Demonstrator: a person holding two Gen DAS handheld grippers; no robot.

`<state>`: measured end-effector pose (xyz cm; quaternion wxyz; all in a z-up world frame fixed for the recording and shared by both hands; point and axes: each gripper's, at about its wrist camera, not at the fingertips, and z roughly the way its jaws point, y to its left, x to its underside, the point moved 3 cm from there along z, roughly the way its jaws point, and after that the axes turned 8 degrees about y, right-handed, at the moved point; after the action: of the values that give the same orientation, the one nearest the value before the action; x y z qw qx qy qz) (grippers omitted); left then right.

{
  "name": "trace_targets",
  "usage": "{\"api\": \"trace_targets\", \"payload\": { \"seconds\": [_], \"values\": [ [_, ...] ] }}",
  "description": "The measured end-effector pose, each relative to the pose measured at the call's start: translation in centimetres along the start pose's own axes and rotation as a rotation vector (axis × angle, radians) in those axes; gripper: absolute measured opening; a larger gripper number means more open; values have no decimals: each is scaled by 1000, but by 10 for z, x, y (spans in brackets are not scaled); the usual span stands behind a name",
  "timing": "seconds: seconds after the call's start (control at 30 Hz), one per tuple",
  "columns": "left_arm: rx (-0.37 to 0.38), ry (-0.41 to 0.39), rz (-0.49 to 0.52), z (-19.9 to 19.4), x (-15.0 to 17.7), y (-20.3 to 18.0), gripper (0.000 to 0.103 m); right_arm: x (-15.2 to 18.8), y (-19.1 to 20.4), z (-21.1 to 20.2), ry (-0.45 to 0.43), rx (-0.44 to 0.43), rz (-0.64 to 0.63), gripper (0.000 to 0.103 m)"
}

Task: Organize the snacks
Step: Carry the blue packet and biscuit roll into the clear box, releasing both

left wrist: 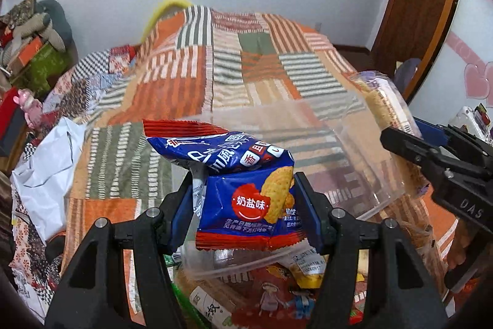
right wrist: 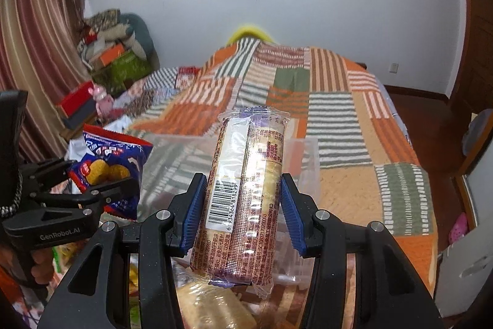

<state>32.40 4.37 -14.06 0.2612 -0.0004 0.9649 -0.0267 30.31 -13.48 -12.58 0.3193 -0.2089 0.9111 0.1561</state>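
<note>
My left gripper is shut on a blue and red cracker bag and holds it above a clear plastic bin on the bed. It also shows at the left of the right wrist view, with the bag. My right gripper is shut on a long clear-wrapped biscuit roll, upright over the same bin. The right gripper and the roll show at the right of the left wrist view.
A pile of loose snack packets lies below the grippers. A wrapped biscuit pack lies under the roll. The patchwork bedspread stretches beyond the bin. White bags and boxes crowd the left side.
</note>
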Motion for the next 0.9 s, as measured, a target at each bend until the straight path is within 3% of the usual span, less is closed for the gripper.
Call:
{"api": "trace_targets", "payload": {
  "seconds": [0.2,0.33,0.5,0.8,0.9],
  "values": [
    [-48,11,37,12,-3,-2,61,0,-1,19,61,7,-10,45],
    [-24,37,21,20,-3,1,62,1,-2,27,85,16,-21,44],
    [-49,13,44,19,-3,0,66,0,-2,33,118,-7,-26,43],
    [-38,-21,66,-2,3,-4,70,1,2,13,102,2,-54,44],
    [-29,-42,70,-17,7,-5,72,1,2,0,82,-2,-53,52]
  ]
}}
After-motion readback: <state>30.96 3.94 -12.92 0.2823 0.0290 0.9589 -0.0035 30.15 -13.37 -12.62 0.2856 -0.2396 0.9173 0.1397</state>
